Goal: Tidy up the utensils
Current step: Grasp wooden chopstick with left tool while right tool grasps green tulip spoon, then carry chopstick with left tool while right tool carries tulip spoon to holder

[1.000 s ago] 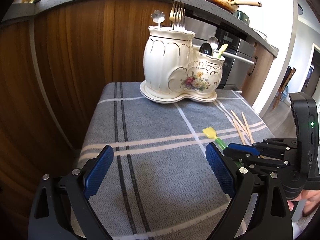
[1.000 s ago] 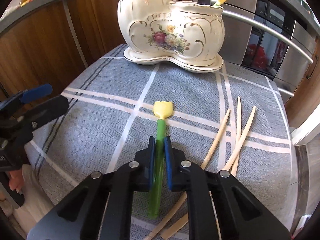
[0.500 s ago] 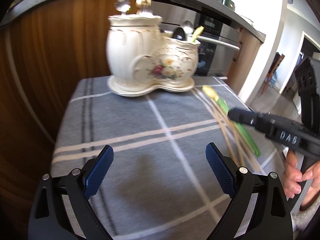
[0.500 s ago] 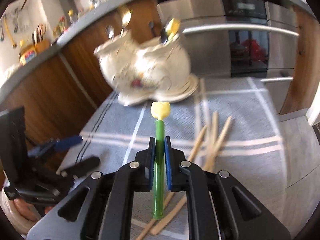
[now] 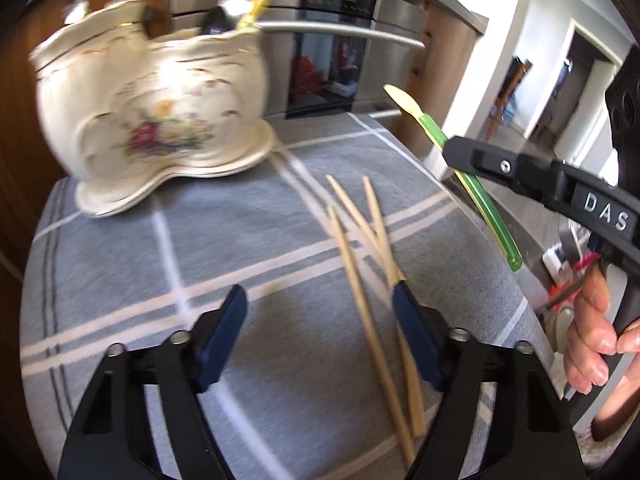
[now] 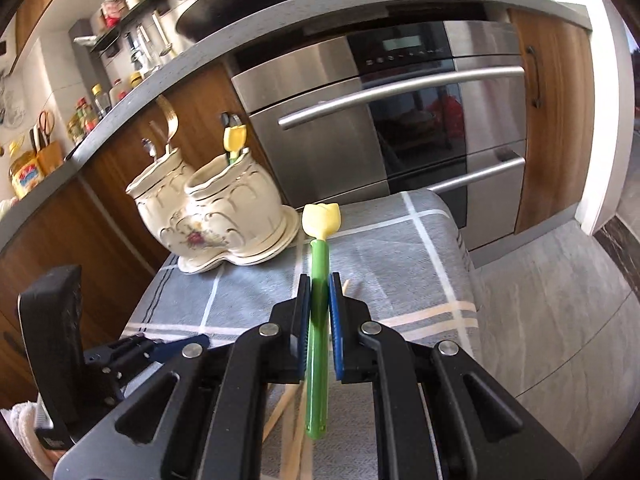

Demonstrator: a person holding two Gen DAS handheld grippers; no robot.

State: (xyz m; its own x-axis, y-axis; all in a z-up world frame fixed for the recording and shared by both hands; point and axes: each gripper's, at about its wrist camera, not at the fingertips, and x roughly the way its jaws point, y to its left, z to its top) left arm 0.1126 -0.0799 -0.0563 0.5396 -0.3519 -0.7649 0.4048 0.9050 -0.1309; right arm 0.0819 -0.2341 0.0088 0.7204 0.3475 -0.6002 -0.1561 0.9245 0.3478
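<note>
Grey checked cloth [image 5: 248, 240] covers a small table in a kitchen, steel oven [image 6: 400, 120] behind under the counter. Cream holder [image 6: 216, 212] sits at far edge w/ utensils inside. Right gripper [image 6: 319, 312] clamps a green-handled yellow spatula [image 6: 320, 280] in the air. Left gripper [image 5: 320, 332] wide open, holding nothing, over chopsticks [image 5: 360, 260] lying on cloth.

You are looking at bare grey cloth [image 5: 248, 240] lying open between your left gripper [image 5: 320, 320] and the ceramic holder [image 5: 160, 108] at far left. Three chopsticks [image 5: 360, 248] are lying crossed just right of that lane, one running under your right-hand finger. Spoon handles are already crowding the holder's nearer cup [image 6: 236, 196].
</note>
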